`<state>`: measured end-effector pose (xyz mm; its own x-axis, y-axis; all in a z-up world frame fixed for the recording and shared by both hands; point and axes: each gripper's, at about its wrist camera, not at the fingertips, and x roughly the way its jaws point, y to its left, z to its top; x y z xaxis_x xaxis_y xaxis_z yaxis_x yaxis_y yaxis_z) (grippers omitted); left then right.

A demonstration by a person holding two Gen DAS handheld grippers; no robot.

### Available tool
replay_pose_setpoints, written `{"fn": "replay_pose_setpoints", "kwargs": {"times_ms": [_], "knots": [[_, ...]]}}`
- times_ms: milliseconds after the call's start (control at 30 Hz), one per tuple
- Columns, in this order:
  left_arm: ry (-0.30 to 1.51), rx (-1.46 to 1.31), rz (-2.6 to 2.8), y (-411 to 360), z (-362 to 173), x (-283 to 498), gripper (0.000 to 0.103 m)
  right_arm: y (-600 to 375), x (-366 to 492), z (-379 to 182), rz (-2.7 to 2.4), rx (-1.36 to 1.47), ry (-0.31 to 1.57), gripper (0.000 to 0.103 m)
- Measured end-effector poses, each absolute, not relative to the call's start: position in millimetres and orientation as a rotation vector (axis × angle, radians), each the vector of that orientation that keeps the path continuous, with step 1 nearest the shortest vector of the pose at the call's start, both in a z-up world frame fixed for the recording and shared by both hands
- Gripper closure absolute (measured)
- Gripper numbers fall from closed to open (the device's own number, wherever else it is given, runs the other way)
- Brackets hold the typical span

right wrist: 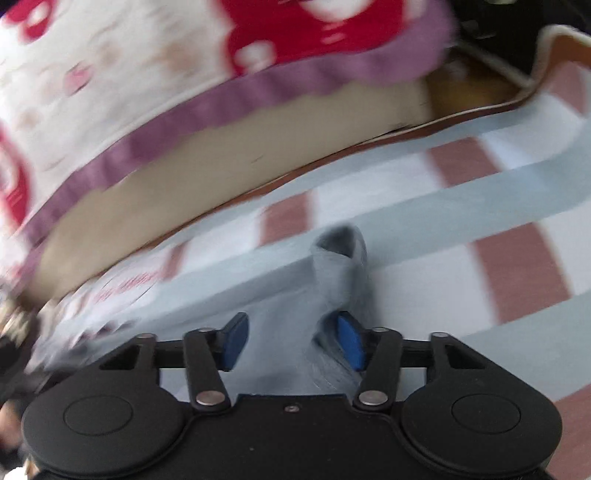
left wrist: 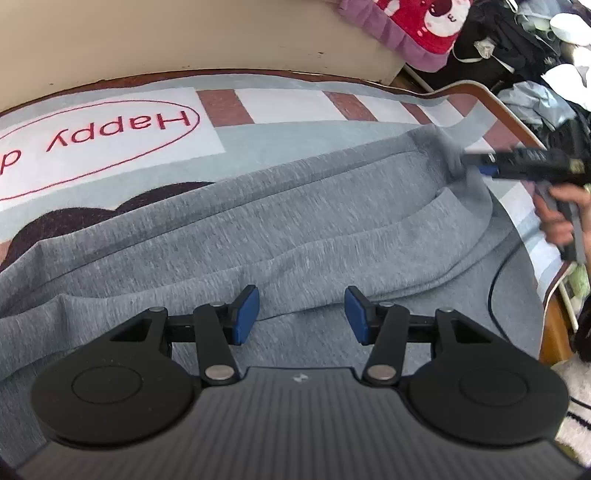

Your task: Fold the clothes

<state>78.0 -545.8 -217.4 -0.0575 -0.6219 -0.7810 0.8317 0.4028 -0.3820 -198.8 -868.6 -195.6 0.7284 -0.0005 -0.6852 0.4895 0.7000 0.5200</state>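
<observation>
Left hand-held gripper apart over grey garment | right hand-held gripper apart, cloth between, blurred

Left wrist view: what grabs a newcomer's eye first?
The grey garment spread wide across the middle, lying on a mat with "Happy" printed in a red oval at upper left. The left gripper hangs open just above the cloth, nothing between its blue pads. At the right edge, the right gripper meets the garment's far corner, and a red and purple blanket sits along the top.
</observation>
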Motion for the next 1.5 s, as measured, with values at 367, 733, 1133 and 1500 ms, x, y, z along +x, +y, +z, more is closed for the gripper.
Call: {"fn": "replay_pose_setpoints", "kwargs": {"times_ms": [367, 733, 1133, 1500], "knots": [[1.107, 0.242, -1.205, -539.8, -218.5, 77.0, 0.053, -850.8, -173.8, -216.0, -0.341, 0.729, 0.821, 0.050], [1.102, 0.257, -1.195, -544.2, -218.0, 73.7, 0.050, -873.6, -184.9, -209.0, -0.613, 0.619, 0.526, 0.096], [1.092, 0.272, -1.186, -544.4, -217.7, 70.7, 0.047, -883.5, -224.0, -170.6, -0.606, 0.716, 0.627, 0.040], [0.932, 0.543, -1.154, -564.9, -211.9, 37.7, 0.077, -841.9, -206.9, -191.3, -0.431, 0.619, 0.819, 0.098]]}}
